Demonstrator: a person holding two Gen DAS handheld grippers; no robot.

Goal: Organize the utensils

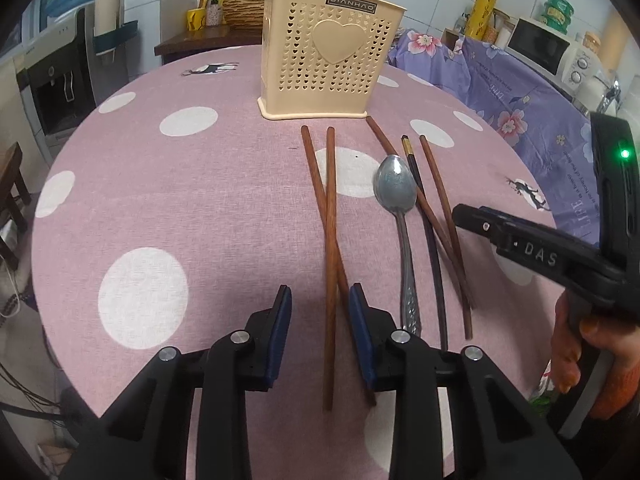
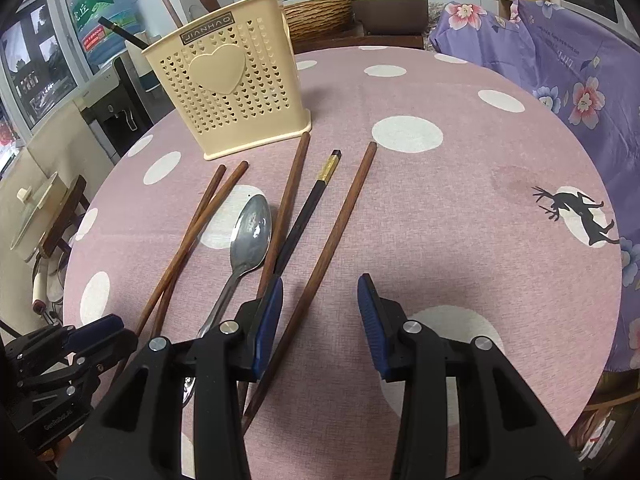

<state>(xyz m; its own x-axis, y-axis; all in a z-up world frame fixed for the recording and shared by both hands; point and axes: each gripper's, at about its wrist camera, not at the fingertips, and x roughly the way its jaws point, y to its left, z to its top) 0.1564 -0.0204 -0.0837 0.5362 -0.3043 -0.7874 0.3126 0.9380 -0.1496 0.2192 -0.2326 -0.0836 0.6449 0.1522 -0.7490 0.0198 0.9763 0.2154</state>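
Utensils: we see five wooden chopsticks (image 1: 330, 216), one black chopstick (image 2: 308, 208) and a spoon (image 1: 396, 192) lying on the counter (image 1: 180, 200) before the cream utensil holder (image 1: 324, 60).
Left gripper (image 1: 318, 300): our jaws stand open, straddling two crossed chopsticks.
Right gripper (image 2: 320, 292): jaws open over one wooden chopstick.

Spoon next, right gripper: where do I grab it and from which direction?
Grip the spoon on its thin handle, coming down from above with pads either side. It lies flat, bowl toward the holder; the handle's near end hides under the right gripper, and a wooden chopstick lies close beside.
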